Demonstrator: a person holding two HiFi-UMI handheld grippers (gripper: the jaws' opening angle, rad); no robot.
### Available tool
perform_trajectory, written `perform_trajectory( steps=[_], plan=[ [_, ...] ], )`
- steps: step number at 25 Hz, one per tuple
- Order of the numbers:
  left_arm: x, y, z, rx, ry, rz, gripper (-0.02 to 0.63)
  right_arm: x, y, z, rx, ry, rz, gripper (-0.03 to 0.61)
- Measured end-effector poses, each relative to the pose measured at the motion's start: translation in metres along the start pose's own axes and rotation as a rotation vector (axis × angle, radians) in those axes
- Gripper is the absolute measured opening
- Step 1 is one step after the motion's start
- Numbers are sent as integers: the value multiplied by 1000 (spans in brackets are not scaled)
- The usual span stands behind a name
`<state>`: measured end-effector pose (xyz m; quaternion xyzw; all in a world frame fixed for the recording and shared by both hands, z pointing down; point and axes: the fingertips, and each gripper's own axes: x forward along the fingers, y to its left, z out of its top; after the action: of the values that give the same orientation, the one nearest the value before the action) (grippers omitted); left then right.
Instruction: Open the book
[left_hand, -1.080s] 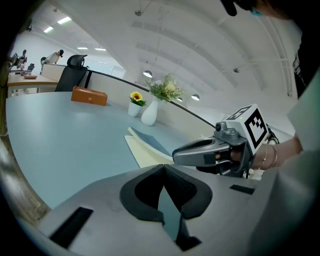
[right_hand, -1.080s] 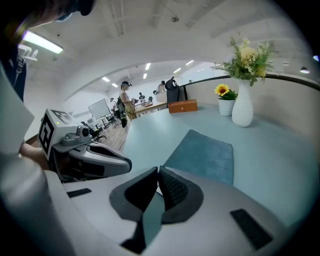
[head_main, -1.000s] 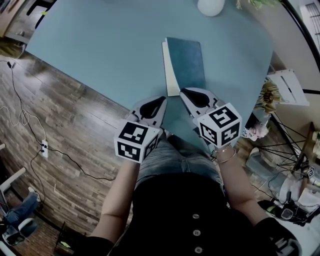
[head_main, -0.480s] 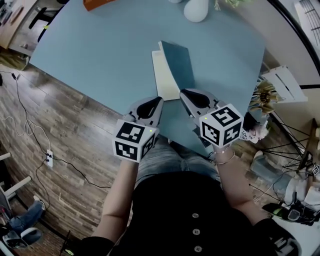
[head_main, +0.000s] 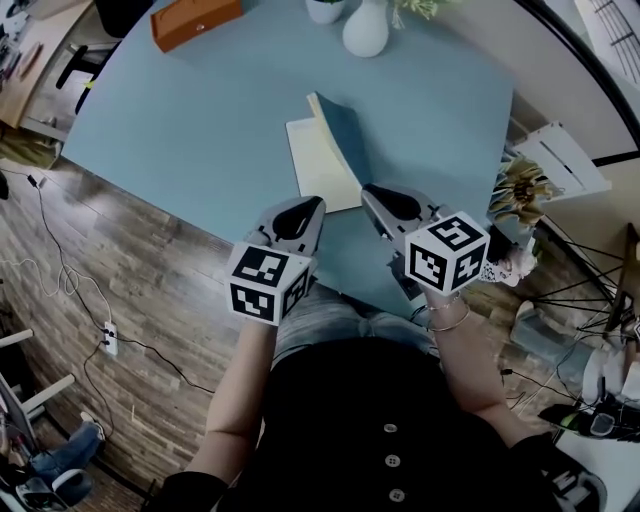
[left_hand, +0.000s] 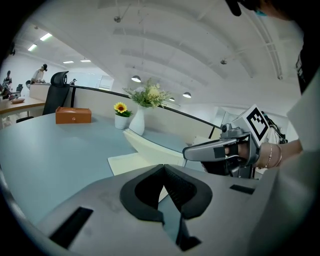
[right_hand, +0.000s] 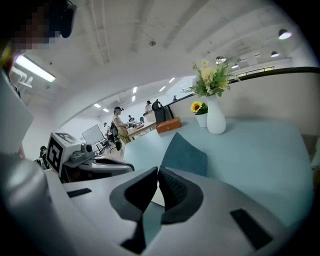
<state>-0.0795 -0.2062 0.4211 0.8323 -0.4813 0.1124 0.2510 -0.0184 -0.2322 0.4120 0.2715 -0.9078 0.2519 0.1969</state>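
The book (head_main: 312, 163) lies on the blue table (head_main: 200, 120) just beyond both grippers. Its teal cover (head_main: 346, 138) stands tilted up, and a cream page shows to its left. My right gripper (head_main: 367, 190) is shut at the cover's near corner and appears to pinch it; in the right gripper view the teal cover (right_hand: 185, 154) rises just past the shut jaws (right_hand: 158, 170). My left gripper (head_main: 318, 203) hovers at the book's near edge, shut with nothing in it. In the left gripper view the cover's cream inside (left_hand: 150, 145) shows past that gripper (left_hand: 163, 170).
An orange box (head_main: 195, 20), a small flower pot (head_main: 325, 8) and a white vase (head_main: 365, 30) stand at the table's far side. The table's near edge runs just under the grippers. A white rack (head_main: 560, 165) and flowers (head_main: 520, 190) are off to the right.
The cover lay flat a second ago; it has swung up towards the right and bared the cream page. The right gripper stayed at its near corner, and the left gripper barely moved.
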Motion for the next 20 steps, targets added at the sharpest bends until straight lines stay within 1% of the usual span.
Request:
perform_trajectory(
  steps=[7, 20],
  plan=[
    [11, -8, 11, 41, 11, -25, 12, -17, -15, 4, 43, -40, -21, 13],
    [32, -24, 18, 81, 37, -68, 12, -47, -52, 6, 86, -97, -105, 14]
  ],
)
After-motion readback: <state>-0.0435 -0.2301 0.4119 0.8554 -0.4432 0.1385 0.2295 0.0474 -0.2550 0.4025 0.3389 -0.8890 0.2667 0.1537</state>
